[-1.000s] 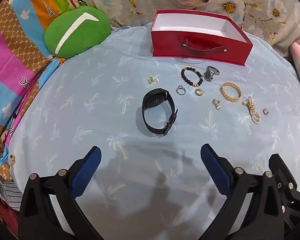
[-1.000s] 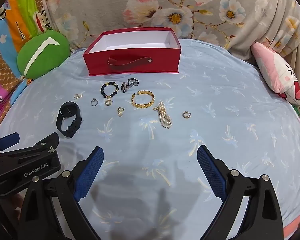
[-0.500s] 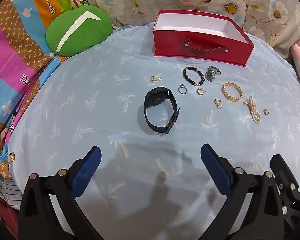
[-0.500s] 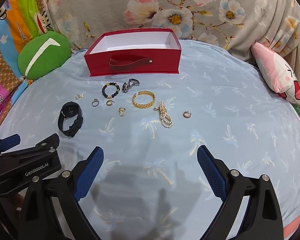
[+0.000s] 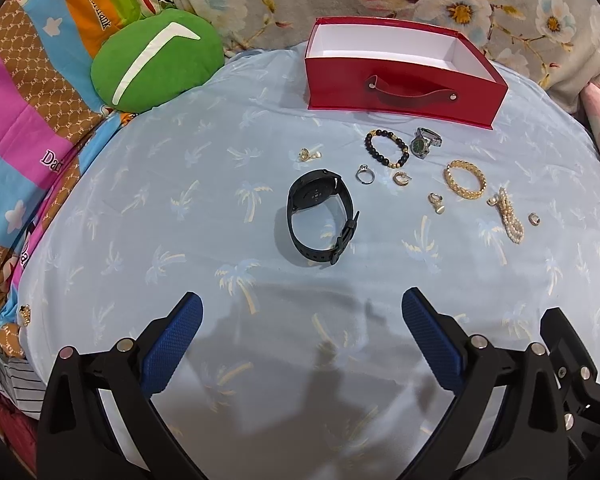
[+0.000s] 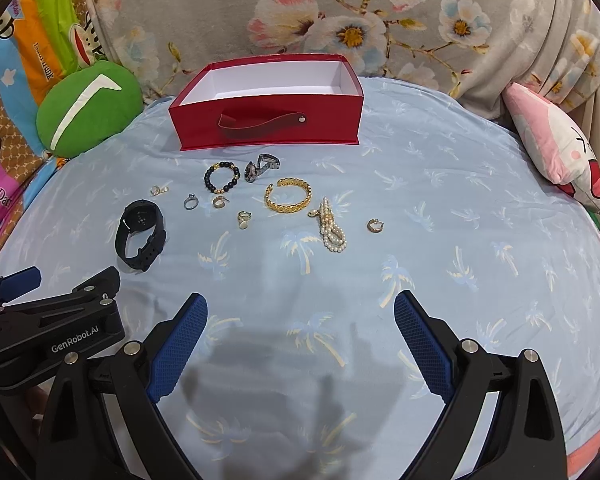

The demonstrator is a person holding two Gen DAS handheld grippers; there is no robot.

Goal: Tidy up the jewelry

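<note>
In the left wrist view, the left gripper (image 5: pixel 302 312) hangs with its jaws spread wide and nothing between them, and the black smartwatch (image 5: pixel 321 216) lies straight ahead on the blue sheet (image 5: pixel 160 216), close in front of the fingertips. Its looped strap runs lengthwise away from the claw and a little to the right, so the two fingers would straddle the band across its narrow width. Beyond it sit the smaller pieces and the open red box (image 5: pixel 400 68) at the far edge. In the right wrist view, the right gripper (image 6: pixel 300 314) is likewise wide open and empty; the same watch lies well off to its left, while the pearl strand (image 6: pixel 331 229) and gold bangle (image 6: pixel 288 196) lie ahead, roughly on its centre line but farther off. The left claw looks nearer to the watch and squarely lined up with it, so it seems the natural one to take it first.
</note>
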